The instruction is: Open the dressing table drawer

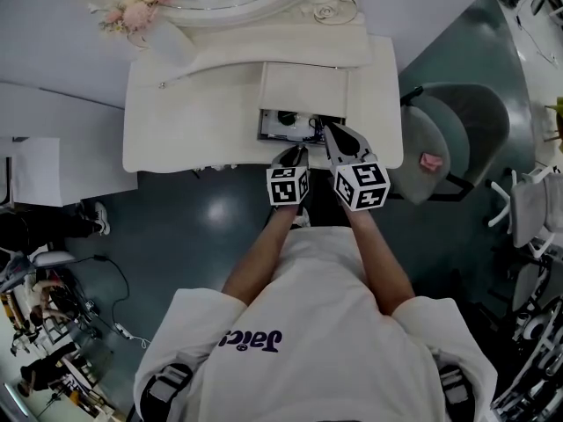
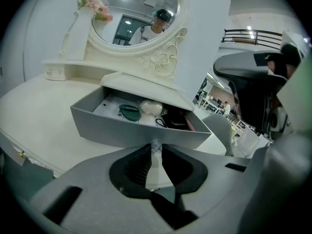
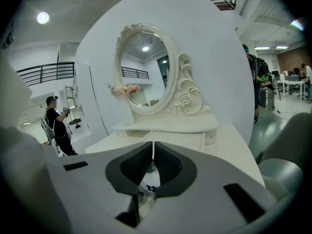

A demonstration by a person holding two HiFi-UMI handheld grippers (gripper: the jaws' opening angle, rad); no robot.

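Observation:
The cream dressing table (image 1: 193,121) has a small grey drawer (image 2: 122,130) pulled out from under its raised middle shelf. In the head view the drawer (image 1: 263,123) shows dark and white small items inside. My left gripper (image 2: 156,147) is shut on the clear knob (image 2: 156,144) at the middle of the drawer front. In the head view, the left gripper (image 1: 297,152) is at the drawer's near edge. My right gripper (image 1: 327,130) hovers over the drawer's right side. The right gripper (image 3: 153,145) has its jaws shut with nothing between them.
An oval mirror (image 2: 136,13) with a carved frame stands at the table's back, and pink flowers (image 1: 136,3) sit to its left. A grey chair (image 1: 449,139) stands right of the table. The table's front edge (image 1: 220,163) is close to my arms.

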